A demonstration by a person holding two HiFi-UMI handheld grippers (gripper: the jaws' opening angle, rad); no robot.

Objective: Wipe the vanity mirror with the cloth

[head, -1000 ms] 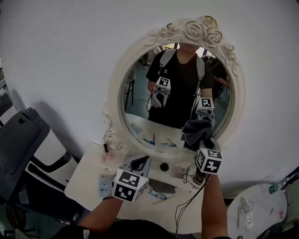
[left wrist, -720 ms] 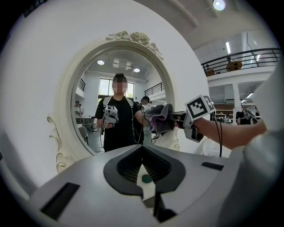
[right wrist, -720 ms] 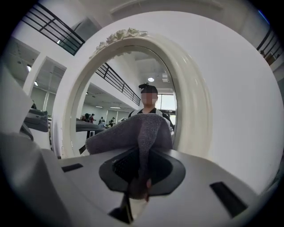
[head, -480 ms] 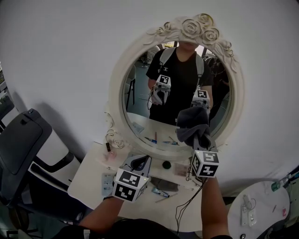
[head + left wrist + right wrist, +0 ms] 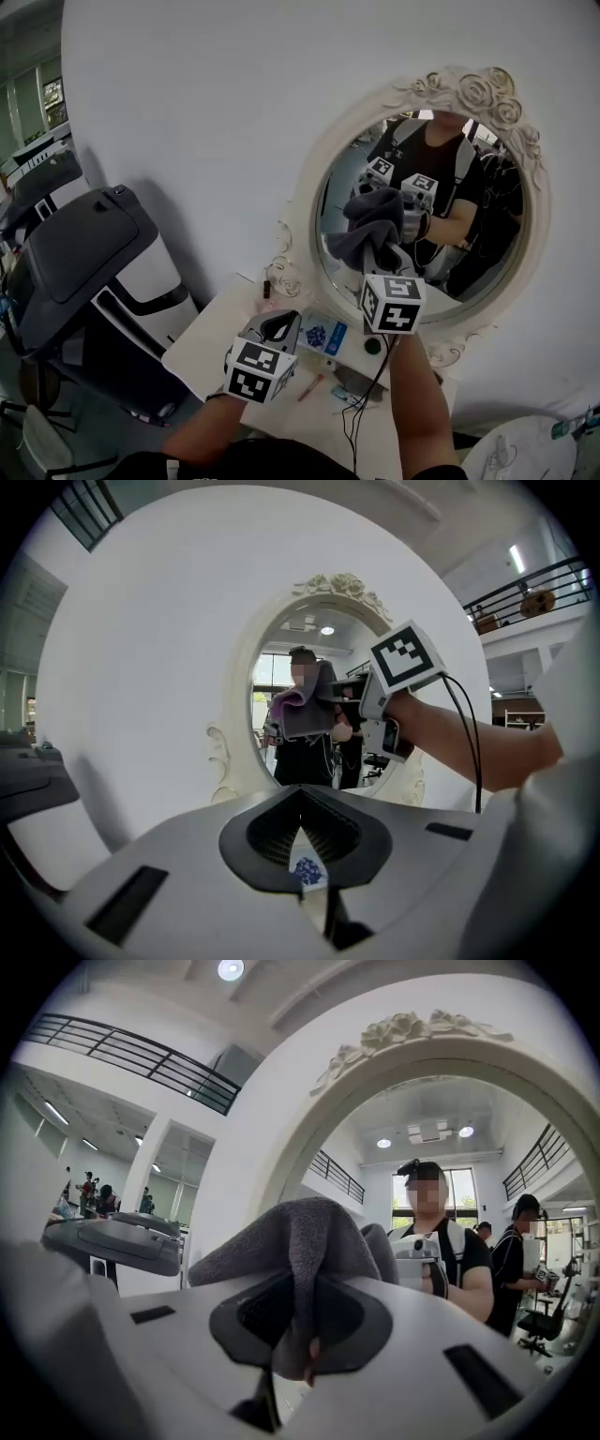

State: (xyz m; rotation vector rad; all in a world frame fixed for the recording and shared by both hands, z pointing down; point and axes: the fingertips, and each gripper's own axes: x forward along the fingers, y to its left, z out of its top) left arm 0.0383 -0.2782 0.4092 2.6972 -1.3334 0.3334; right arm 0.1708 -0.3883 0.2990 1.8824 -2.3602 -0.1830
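The right gripper (image 5: 382,269), clenched on the grey cloth (image 5: 367,230), holds it at or just short of the left part of the vanity mirror (image 5: 305,202), so most of the upright oval glass lies to its right, while the left gripper (image 5: 278,325), closed on nothing, hangs nearer and lower over the table (image 5: 211,342).

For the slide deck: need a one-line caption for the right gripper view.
Right gripper, jaws shut on a grey cloth, facing the rose-topped vanity mirror.
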